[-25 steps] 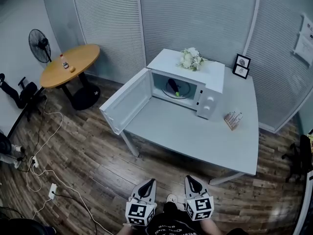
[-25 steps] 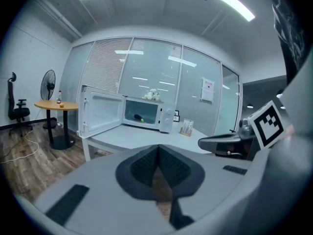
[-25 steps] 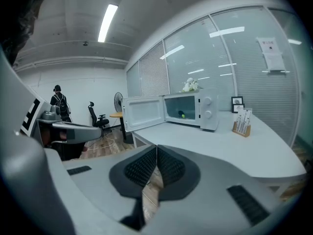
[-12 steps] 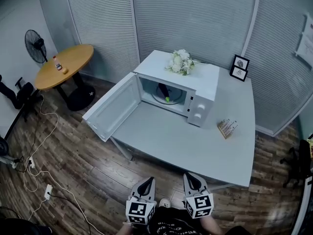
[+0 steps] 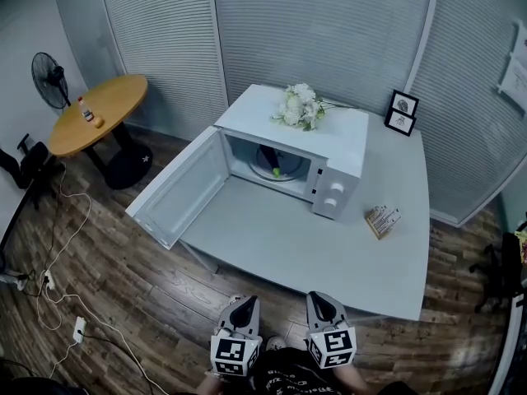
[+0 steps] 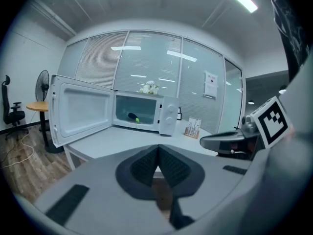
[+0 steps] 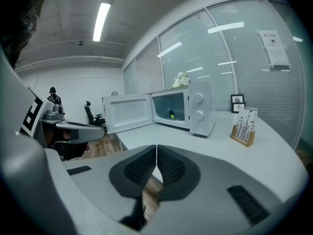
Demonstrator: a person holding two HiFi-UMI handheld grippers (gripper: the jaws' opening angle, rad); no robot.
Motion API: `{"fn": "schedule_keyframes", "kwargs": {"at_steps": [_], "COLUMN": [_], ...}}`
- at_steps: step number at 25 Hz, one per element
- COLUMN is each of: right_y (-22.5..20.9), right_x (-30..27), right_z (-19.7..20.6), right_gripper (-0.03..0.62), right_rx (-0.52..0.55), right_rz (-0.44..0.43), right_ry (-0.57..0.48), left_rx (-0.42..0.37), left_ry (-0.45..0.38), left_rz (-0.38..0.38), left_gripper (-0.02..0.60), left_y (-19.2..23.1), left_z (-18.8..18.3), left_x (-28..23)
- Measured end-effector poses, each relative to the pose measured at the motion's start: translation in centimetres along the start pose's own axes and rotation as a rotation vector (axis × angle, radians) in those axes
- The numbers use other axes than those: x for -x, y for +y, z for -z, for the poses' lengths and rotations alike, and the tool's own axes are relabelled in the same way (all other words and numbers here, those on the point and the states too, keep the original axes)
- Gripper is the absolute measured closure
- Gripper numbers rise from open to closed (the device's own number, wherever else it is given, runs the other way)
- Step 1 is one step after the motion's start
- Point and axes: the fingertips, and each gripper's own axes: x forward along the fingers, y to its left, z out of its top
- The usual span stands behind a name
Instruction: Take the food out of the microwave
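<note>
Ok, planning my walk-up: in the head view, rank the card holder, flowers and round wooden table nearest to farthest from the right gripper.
1. The card holder, on the grey table, ahead and right of the right gripper.
2. The flowers, on top of the microwave.
3. The round wooden table, far left beside the fan.

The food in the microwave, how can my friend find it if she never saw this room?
Find the big grey table, then the white microwave on it, with flowers on top and its door swung open. Inside lies the food: a long dark thing with a bright green tip, the only dark thing in that white box.
</note>
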Motion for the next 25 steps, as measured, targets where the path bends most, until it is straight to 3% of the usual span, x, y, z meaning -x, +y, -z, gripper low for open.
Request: {"fn": "schedule_keyframes", "kwargs": {"at_steps": [9, 25], "right_y": [-1.1, -0.7], "right_x": [-5.2, -14.6], "right_z": [-2.4, -6.1], "right_gripper": [0.589, 0.589], "right_rx": [-0.013, -0.03], "right_rz": [0.046, 0.136], "right_ry": [0.011, 0.013], "left_rx": [-0.002, -0.047], "left_ry": [0.006, 0.029], "left_rz": [0.024, 0.143], "left_gripper": [0.574, 0.574], "left_y": [4.7, 12.2], "left_z": [-1.9, -5.6], "left_x": [-4.7, -11.8]}}
